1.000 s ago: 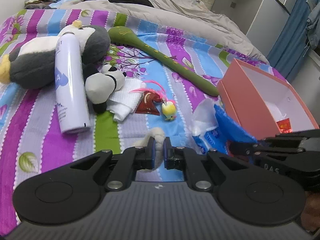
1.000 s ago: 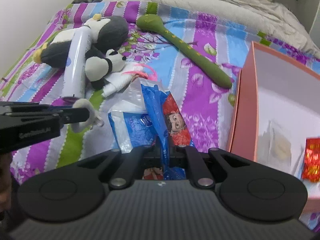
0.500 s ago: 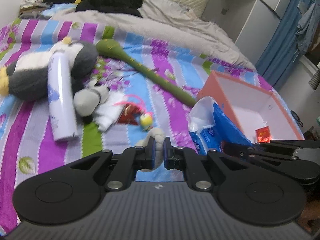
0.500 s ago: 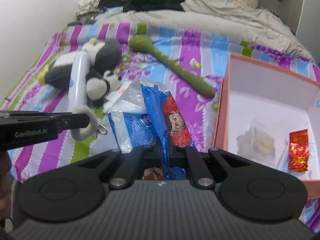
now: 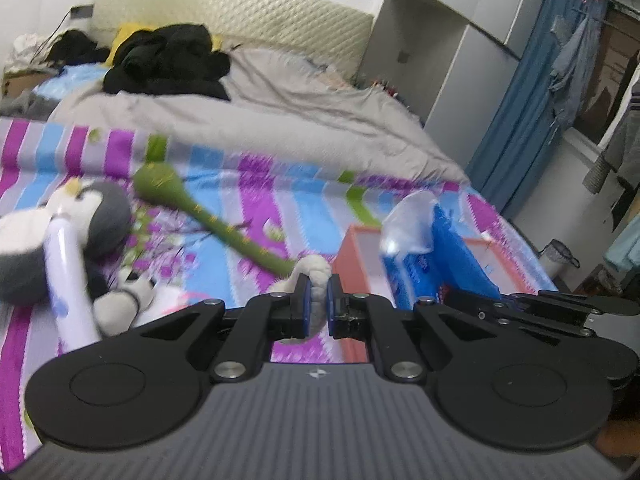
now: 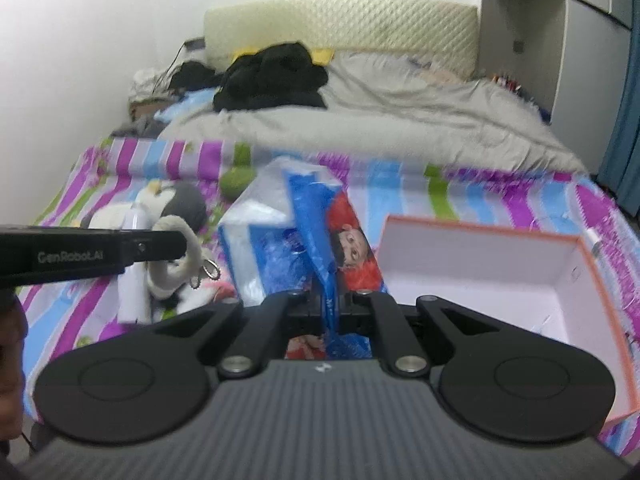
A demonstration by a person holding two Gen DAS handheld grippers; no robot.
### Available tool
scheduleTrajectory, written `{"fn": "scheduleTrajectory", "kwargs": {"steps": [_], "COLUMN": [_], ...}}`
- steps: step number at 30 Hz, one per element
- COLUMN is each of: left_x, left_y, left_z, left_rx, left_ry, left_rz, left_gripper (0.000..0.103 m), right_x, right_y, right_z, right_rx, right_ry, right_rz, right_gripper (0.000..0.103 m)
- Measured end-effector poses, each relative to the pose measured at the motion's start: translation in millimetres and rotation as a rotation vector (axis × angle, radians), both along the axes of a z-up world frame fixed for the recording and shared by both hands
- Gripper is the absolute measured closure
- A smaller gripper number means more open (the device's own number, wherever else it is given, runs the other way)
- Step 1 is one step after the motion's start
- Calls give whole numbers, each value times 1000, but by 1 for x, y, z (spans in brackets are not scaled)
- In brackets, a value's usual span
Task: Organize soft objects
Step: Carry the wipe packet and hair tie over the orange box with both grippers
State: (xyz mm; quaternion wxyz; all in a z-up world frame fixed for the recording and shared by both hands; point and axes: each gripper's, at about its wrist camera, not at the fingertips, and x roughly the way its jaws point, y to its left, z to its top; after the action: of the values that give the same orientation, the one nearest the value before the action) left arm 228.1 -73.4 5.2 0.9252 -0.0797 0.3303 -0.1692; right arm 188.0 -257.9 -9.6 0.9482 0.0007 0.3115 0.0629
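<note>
Two grippers worked above the striped bed: the right gripper (image 6: 329, 312) pinched a blue plastic bag (image 6: 316, 236) upright, its long axis vertical, left of the open pink box (image 6: 472, 276) at right of frame; the left gripper (image 5: 316, 304) clamped what appeared a plush keychain (image 5: 316, 276).
</note>
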Motion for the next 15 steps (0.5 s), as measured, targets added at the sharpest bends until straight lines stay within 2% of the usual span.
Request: {"fn": "scheduleTrajectory", "kwargs": {"steps": [8, 15], "left_x": [22, 47], "left_y": [-39, -93], "left_z": [25, 8], "left_rx": [-17, -2], "left_ry": [-26, 27], "left_rz": [-42, -114], "left_gripper": [93, 93], "right_x": [6, 20], "right_y": [-33, -76], "right_z": [23, 8], "right_rx": [-27, -45], "right_ry": [-62, -14], "right_rz": [-55, -141], "right_gripper": [96, 96]}}
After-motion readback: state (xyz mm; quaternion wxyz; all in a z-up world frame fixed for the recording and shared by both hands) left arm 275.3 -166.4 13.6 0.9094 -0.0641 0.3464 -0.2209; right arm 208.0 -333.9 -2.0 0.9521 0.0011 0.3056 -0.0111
